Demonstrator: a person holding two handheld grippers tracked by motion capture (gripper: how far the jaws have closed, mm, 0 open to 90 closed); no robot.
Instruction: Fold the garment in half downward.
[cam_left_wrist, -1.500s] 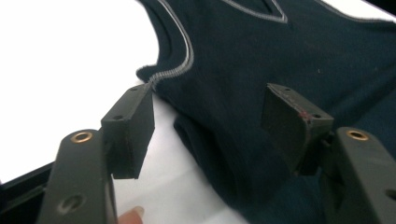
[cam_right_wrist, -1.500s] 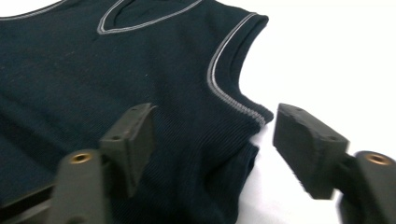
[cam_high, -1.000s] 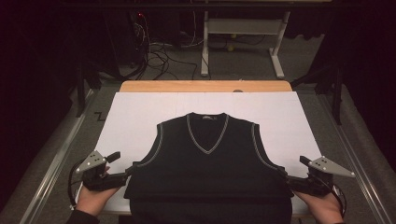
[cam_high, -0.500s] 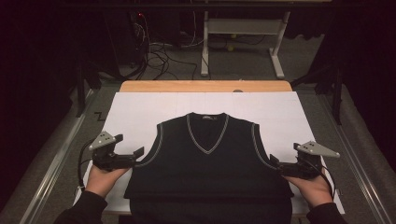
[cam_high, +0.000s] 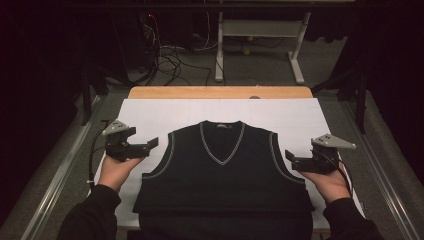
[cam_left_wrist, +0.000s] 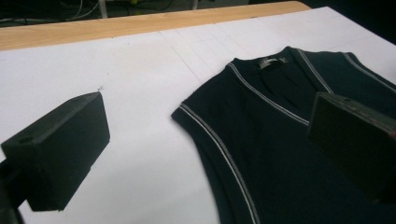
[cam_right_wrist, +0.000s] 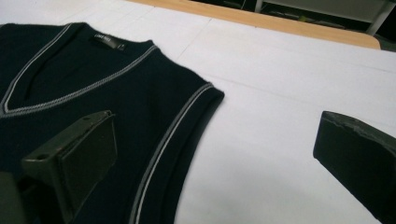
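Observation:
A dark sleeveless V-neck vest (cam_high: 222, 185) with pale trim lies flat, front up, on a white sheet. My left gripper (cam_high: 150, 145) hovers just off its left armhole, and my right gripper (cam_high: 291, 159) hovers just off its right armhole. Both point inward at the vest. The jaws of both have just been opening and stand wide, with nothing between them. In the left gripper view my left gripper (cam_left_wrist: 205, 140) frames the vest (cam_left_wrist: 289, 154) and its shoulder edge. In the right gripper view my right gripper (cam_right_wrist: 215, 154) looks down on the other shoulder of the vest (cam_right_wrist: 84, 79) and bare sheet.
The white sheet (cam_high: 290, 115) covers a table with a wooden far edge (cam_high: 220, 92). Metal rails (cam_high: 65, 165) run along both sides of the table. Beyond it are floor cables (cam_high: 170, 55) and a white table frame (cam_high: 260, 30).
Both hands have moved away from the person, from beside the vest's lower sides up to its armholes, and have risen a little. Both pairs of jaws stand wider.

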